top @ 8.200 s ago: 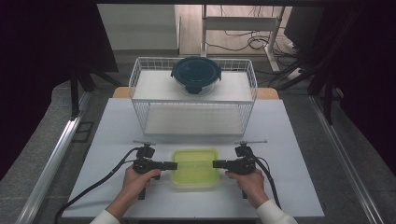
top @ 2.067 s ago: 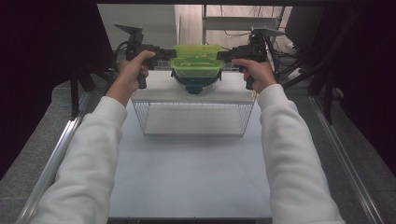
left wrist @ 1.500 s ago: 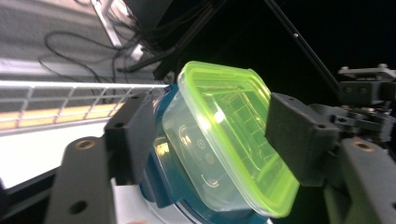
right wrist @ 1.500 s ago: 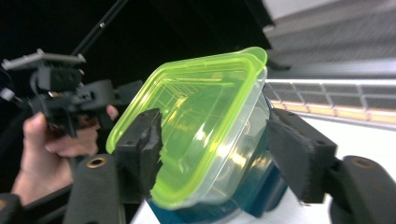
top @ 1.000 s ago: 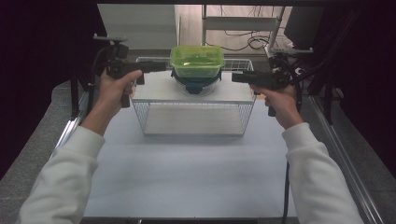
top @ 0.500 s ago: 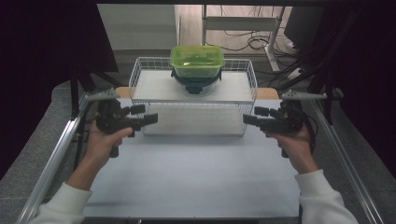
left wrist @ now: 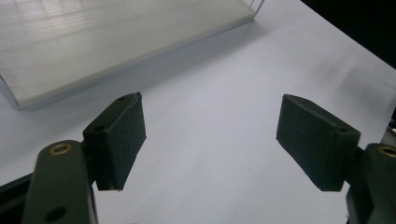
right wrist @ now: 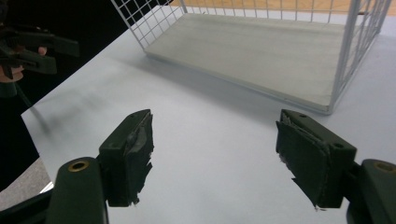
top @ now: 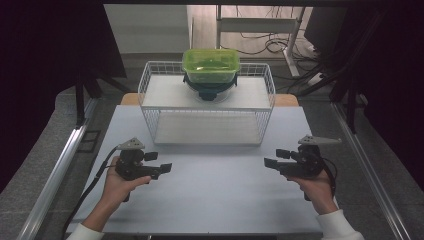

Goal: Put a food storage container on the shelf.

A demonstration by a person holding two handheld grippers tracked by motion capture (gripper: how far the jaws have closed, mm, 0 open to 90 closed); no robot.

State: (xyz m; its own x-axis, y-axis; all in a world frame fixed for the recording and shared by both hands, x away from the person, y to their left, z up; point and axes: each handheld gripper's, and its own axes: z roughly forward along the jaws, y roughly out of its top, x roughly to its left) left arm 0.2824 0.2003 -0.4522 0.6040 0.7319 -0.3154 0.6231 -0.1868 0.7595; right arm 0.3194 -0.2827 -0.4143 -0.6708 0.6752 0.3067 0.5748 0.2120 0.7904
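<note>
High view: white table (top: 210, 200), wire rack (top: 207, 102) at its far edge, grey floor and dark curtains around, cables behind. Green box (top: 210, 65) sits on dark bowl (top: 209, 90) atop rack. Left gripper (top: 159, 168) and right gripper (top: 272, 161) low over near table, jaws apart, empty. Half a second ago: both held higher and nearer the rack; box unmoved.

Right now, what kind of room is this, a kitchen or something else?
Probably a lab or test room, not a kitchen: a white work table with metal rails, tangled black cables on the floor, and a white wire shelf rack.
</note>
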